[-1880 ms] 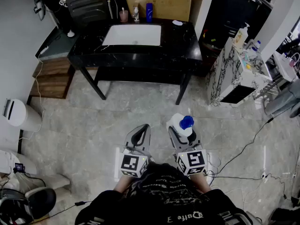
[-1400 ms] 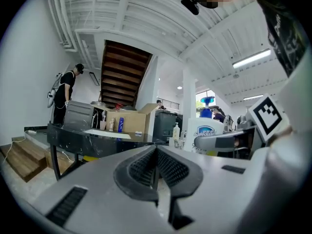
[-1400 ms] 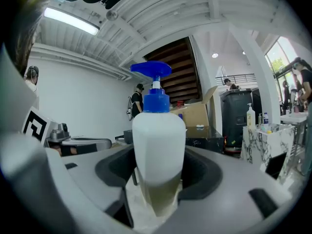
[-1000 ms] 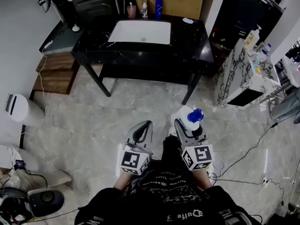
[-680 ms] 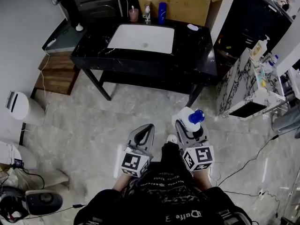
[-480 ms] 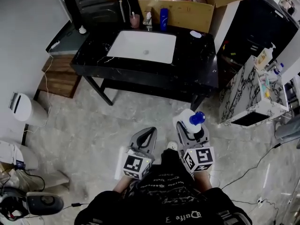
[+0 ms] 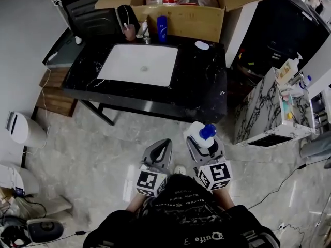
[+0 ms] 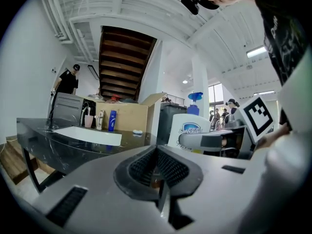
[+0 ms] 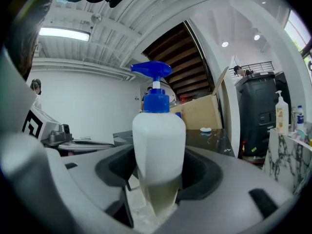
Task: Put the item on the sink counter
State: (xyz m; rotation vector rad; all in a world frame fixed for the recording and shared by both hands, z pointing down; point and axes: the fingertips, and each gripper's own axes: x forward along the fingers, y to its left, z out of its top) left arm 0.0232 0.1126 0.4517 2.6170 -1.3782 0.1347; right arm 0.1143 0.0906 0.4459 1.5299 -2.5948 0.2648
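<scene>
Left gripper (image 7: 163, 146) is closed, jaws together w/ nothing between them. It hangs low in front of the person, over the floor. Just beside it, the right gripper (image 7: 202, 142) has its jaws wide apart but pressed on both sides of the white soap bottle (image 7: 198, 136) w/ blue pump (image 7: 207, 133). So the bottle is held upright in the air, close to the person.

Task, as I judge it: pick-up is done, carrying is under way, placing is not yet done. The sink counter (image 7: 204, 81) lies ahead of both grippers, w/ a strip of floor between. Left to do: reach the counter, set the bottle on a bare part, prob. right of the white basin (image 7: 137, 64), then open the jaws.

Views: only the head view gives the layout, i.e. basin, pink cup (image 7: 129, 32) and blue bottle (image 7: 162, 29) at the back edge, and a small white thing (image 7: 201, 45) at the back right. Left gripper view shows its ribbed pads meeting, and the printed label (image 8: 195, 128) on the soap bottle's side, which the head view doesn't show. Right gripper view shows the pads against the bottle's sides and yellowish liquid (image 9: 158, 191) only in the lower part, seen nowhere else.
</scene>
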